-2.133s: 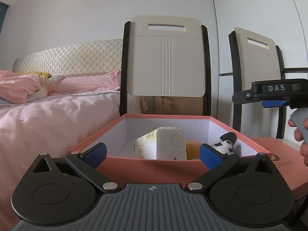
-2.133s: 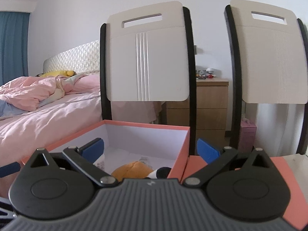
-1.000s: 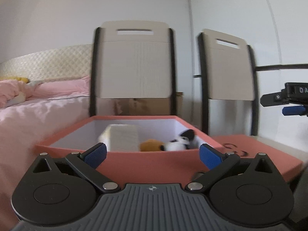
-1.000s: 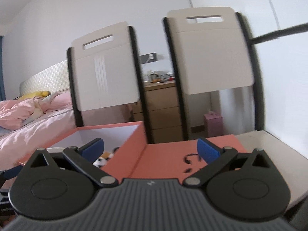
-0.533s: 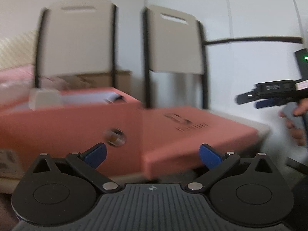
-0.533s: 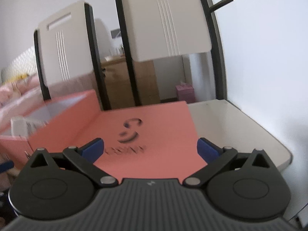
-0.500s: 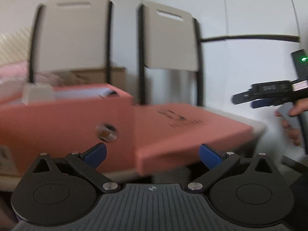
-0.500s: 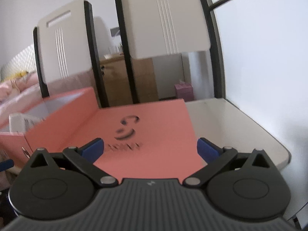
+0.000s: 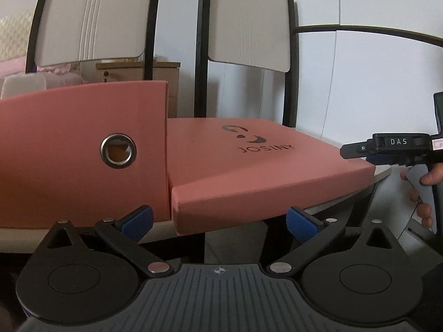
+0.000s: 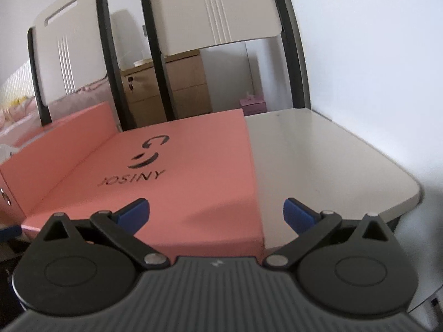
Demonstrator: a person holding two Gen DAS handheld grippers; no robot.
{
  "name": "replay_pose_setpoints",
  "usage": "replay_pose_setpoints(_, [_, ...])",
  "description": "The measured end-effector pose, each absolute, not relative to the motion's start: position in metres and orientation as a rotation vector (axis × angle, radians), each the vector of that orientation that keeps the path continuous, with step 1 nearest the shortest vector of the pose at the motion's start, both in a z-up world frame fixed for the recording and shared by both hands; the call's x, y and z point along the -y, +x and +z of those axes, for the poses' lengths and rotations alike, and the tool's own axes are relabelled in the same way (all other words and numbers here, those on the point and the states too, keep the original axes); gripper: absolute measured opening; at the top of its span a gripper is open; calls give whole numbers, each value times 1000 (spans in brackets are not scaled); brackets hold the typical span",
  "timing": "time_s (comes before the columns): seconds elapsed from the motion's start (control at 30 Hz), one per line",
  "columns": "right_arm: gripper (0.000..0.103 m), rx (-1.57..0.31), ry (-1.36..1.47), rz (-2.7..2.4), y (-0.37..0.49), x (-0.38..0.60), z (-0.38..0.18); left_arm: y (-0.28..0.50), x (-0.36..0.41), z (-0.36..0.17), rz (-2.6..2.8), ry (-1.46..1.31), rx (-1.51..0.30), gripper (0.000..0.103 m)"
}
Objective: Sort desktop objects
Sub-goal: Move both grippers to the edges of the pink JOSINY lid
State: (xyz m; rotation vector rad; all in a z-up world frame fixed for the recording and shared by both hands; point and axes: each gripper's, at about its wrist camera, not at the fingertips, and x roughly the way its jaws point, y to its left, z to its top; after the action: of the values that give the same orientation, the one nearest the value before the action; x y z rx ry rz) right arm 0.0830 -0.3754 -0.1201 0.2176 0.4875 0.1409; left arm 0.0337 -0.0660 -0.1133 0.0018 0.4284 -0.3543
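A salmon-pink box with a metal eyelet stands on the white table; its contents are hidden behind its wall. Its flat pink lid, printed JOSINY, lies beside it on the right and also shows in the right wrist view. My left gripper is open and empty, low in front of the lid's near edge. My right gripper is open and empty, over the lid's near right corner. It also shows in the left wrist view, to the right of the lid.
The white table has a bare part right of the lid, ending at a rounded corner by the white wall. Two cream chair backs stand behind the table. A wooden drawer unit and a pink bed lie beyond.
Both grippers have swung right and dropped from facing into the open box to facing the lid. The left one now looks at the box's outer side. Both stayed open.
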Motion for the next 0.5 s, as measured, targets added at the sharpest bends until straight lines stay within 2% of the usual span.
replay_pose_setpoints(0.5, [103,-536,209,177,99,364,-120,40,78,-109,-370,18,-447,103])
